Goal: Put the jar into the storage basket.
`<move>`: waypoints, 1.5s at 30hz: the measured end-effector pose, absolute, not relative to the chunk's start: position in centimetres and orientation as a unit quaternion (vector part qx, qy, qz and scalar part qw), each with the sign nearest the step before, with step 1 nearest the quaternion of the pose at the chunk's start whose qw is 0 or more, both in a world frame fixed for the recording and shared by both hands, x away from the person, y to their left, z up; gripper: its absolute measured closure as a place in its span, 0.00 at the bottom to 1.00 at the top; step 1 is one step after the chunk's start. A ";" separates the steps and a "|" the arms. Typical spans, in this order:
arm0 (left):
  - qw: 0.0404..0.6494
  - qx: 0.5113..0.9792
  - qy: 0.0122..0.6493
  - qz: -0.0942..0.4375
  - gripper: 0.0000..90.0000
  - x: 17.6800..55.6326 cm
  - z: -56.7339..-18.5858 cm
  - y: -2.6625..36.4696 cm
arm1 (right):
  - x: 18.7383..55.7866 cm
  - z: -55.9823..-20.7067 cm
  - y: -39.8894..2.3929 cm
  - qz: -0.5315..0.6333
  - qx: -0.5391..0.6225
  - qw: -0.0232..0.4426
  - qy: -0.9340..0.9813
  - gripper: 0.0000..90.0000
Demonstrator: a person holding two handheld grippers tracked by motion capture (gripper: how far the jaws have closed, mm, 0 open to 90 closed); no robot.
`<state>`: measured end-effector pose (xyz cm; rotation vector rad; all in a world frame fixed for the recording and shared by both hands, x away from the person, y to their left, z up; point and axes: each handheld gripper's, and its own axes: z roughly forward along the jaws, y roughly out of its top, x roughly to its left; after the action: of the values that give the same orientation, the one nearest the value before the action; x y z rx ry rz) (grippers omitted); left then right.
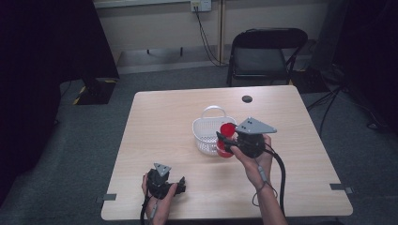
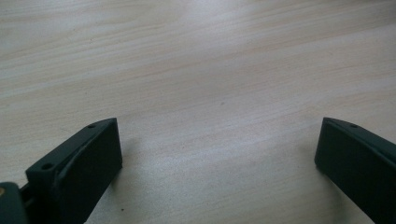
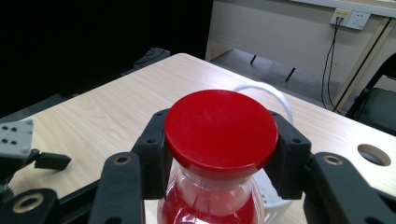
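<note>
Red-capped bottle [image 3: 219,140]: clear body with red contents, wide red cap. Held upright in the air by the right gripper [image 1: 233,139], fingers [image 3: 152,149] clamped on the neck just under the cap, one each side. From the high view the bottle sits at the near right rim of the white basket [image 1: 206,133], partly over it; whether its base touches the rim cannot be told.

Basket: white, slotted walls, hoop handle up at the far side, standing mid-table. Appears empty apart from what the bottle hides.

Left gripper [image 1: 164,182]: resting low on the table [image 1: 159,122] at the near left corner, well apart from the basket. Fingers [image 2: 88,158] spread wide, bare wood between them, nothing held.

Risks, as judgement:
- Grip is on a narrow, smooth neck; bottle could swing or slip down until the cap catches on the fingers.
- Basket looks light and is not steadied by the other hand. A knock from the bottle's base on the rim could push or tip it.
- Released while tilted, the bottle could topple in the basket.
</note>
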<state>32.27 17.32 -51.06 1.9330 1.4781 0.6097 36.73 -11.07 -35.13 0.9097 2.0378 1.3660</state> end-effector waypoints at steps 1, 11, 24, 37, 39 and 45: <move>0.311 0.732 0.560 0.231 0.01 32.3 -51.1 17.3 | 37.3 -34.9 -10.8 0.503 0.334 0.260 0.753 0.54; 0.311 0.732 0.560 0.231 0.01 32.3 -51.0 17.3 | 39.7 -33.7 -9.7 0.499 0.339 0.268 0.751 0.54; 0.311 0.733 0.560 0.231 0.01 32.3 -51.0 17.3 | 43.0 -34.1 -8.3 0.483 0.340 0.262 0.764 0.54; 0.311 0.732 0.560 0.231 0.01 32.3 -51.0 17.3 | 45.5 -36.3 -7.8 0.466 0.347 0.249 0.775 0.54; 0.311 0.732 0.560 0.231 0.01 32.3 -51.1 17.3 | 45.8 -36.9 -7.8 0.465 0.348 0.243 0.777 0.54; 0.311 0.732 0.560 0.231 0.01 32.3 -51.1 17.3 | 46.3 -37.8 -7.9 0.463 0.351 0.236 0.779 0.54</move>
<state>32.27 17.32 -51.06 1.9331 1.4778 0.6099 46.32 -7.92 -37.81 0.9637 2.1357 1.2701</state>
